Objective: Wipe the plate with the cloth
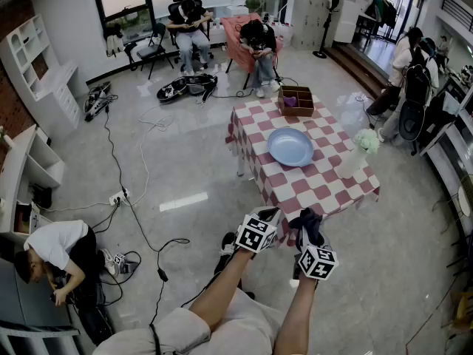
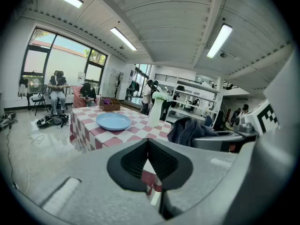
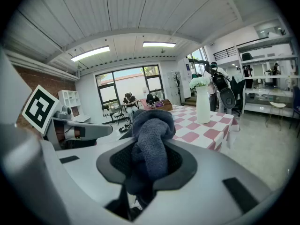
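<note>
The left gripper has its jaws pressed together, empty; beyond, a blue plate lies on the checked table (white vase near it).

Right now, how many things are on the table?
3: a box at the far end, the plate in the middle, a vase near the right edge. None seem hidden.

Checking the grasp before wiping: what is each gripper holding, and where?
The right gripper pinches the dark cloth around a bunched fold; the left gripper is shut, holding nothing.
</note>
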Demonstrator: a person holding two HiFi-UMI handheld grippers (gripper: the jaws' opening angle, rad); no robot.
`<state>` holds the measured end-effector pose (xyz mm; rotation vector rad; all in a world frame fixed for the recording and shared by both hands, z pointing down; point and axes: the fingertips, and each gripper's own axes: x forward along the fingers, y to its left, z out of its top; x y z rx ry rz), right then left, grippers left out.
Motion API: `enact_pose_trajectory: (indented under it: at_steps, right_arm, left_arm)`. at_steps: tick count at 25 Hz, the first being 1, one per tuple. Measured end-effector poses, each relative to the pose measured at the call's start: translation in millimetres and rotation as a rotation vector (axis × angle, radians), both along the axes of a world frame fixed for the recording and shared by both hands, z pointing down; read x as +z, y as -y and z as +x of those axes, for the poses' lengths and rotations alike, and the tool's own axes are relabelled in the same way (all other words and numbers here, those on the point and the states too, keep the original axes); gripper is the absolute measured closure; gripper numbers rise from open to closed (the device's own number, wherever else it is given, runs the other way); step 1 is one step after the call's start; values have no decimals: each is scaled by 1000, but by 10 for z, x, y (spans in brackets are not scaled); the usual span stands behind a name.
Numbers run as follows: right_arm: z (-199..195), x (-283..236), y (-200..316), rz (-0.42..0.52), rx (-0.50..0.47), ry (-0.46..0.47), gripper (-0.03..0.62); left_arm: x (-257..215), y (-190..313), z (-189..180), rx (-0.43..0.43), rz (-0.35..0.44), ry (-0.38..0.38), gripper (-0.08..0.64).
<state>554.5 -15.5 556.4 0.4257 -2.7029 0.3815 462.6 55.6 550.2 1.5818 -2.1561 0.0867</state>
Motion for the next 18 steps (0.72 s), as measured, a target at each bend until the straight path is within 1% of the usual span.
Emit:
enact_pose_trajectory:
  at_steps: [5, 9, 14, 18]
  right_arm:
    - [-321, 121, 138, -18, 1, -11, 482]
    - [-588, 164, 327, -29, 3, -12, 482]
    - [-1014, 156, 623, -94, 16, 21, 480]
    - [-1399, 164, 818, -107, 18, 0, 479]
  left_arm:
    - [127, 144, -307, 6, -27, -18, 551]
    - [198, 330, -560, 40, -42, -28, 551]
    - [242, 595, -1030, 48, -53, -64, 551]
    - [247, 814, -1452, 72, -59, -91, 551]
